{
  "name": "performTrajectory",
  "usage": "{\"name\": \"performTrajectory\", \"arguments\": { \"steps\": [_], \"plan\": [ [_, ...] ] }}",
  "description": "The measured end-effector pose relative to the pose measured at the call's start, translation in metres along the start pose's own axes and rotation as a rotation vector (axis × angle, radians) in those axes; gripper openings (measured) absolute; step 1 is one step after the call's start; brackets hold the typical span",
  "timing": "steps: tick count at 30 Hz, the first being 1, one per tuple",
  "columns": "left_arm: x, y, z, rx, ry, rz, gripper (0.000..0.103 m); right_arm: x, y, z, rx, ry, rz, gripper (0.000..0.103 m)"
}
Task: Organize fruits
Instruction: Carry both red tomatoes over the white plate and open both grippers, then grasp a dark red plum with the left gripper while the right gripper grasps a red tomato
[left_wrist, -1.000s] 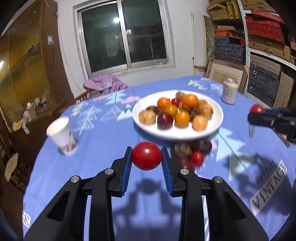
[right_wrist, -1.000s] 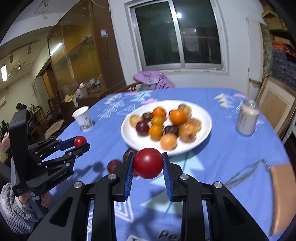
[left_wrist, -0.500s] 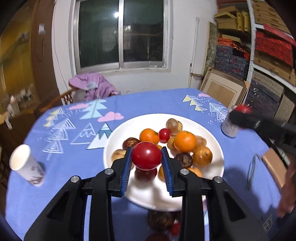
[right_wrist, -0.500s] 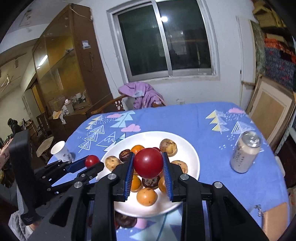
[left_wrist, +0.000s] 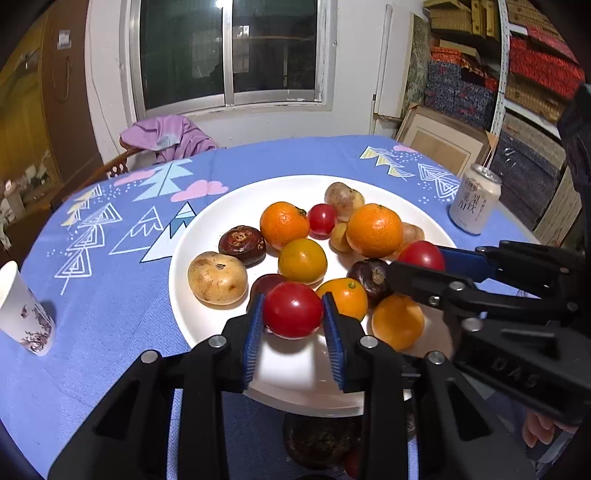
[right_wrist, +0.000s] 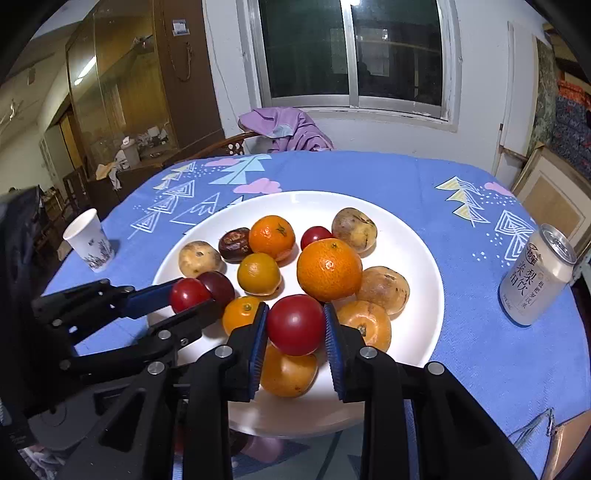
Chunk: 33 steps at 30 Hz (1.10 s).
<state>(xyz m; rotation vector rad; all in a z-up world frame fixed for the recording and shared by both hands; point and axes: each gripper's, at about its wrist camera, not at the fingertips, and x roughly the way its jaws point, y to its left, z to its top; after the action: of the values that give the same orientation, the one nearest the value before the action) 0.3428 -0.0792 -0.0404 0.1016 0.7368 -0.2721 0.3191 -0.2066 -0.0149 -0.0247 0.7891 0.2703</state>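
A white plate (left_wrist: 207, 236) (right_wrist: 417, 251) on the blue tablecloth holds several oranges, brown fruits and a small red tomato (left_wrist: 322, 219). My left gripper (left_wrist: 293, 314) is shut on a red tomato (left_wrist: 293, 309) and holds it over the plate's near side; it also shows in the right wrist view (right_wrist: 190, 295). My right gripper (right_wrist: 295, 326) is shut on another red tomato (right_wrist: 295, 325) above the plate's near fruits; it also shows in the left wrist view (left_wrist: 421, 258) over the plate's right side.
A paper cup (left_wrist: 22, 314) (right_wrist: 88, 240) stands left of the plate. A drink can (left_wrist: 474, 203) (right_wrist: 535, 275) stands to the right. A dark fruit (left_wrist: 317, 439) lies on the cloth below the plate's near rim. A chair with purple cloth (right_wrist: 284, 129) stands behind the table.
Both grippers have moved forward and lower over the plate, each still holding its tomato. The right gripper has come close to the left one over the plate.
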Motion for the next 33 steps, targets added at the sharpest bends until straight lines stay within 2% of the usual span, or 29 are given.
{"name": "performTrajectory", "arguments": {
  "steps": [4,8,10,12,15,16,21,23,25,29,33],
  "plan": [
    [0.000,-0.001,-0.001,-0.004,0.001,0.015,0.039,0.007,-0.007,-0.003,0.025,0.004,0.005,0.031],
    [-0.004,0.003,-0.001,-0.027,-0.011,0.026,0.053,0.006,-0.011,-0.002,0.022,-0.011,0.012,0.034],
    [-0.008,0.005,0.000,-0.031,-0.028,0.038,0.057,0.003,-0.014,-0.002,0.038,-0.018,0.011,0.040],
    [-0.015,0.005,0.001,-0.033,-0.046,0.052,0.063,-0.002,-0.019,-0.001,0.059,-0.024,0.005,0.053],
    [-0.029,0.005,-0.001,-0.022,-0.082,0.089,0.077,-0.018,-0.027,-0.003,0.110,-0.049,0.016,0.068],
    [-0.036,0.003,-0.002,-0.010,-0.095,0.104,0.081,-0.026,-0.030,-0.004,0.132,-0.063,0.033,0.070],
    [-0.065,-0.010,-0.018,0.059,-0.138,0.146,0.089,-0.058,-0.027,-0.013,0.158,-0.118,0.057,0.075],
    [-0.078,-0.015,-0.031,0.087,-0.166,0.188,0.093,-0.068,-0.021,-0.020,0.155,-0.128,0.066,0.080],
    [-0.088,-0.021,-0.042,0.118,-0.179,0.222,0.094,-0.076,-0.017,-0.027,0.156,-0.133,0.075,0.083],
    [-0.104,-0.029,-0.060,0.125,-0.177,0.209,0.094,-0.093,-0.008,-0.049,0.159,-0.136,0.091,0.085],
    [-0.116,-0.031,-0.075,0.128,-0.175,0.198,0.097,-0.107,-0.004,-0.070,0.160,-0.145,0.079,0.092]
  ]
}}
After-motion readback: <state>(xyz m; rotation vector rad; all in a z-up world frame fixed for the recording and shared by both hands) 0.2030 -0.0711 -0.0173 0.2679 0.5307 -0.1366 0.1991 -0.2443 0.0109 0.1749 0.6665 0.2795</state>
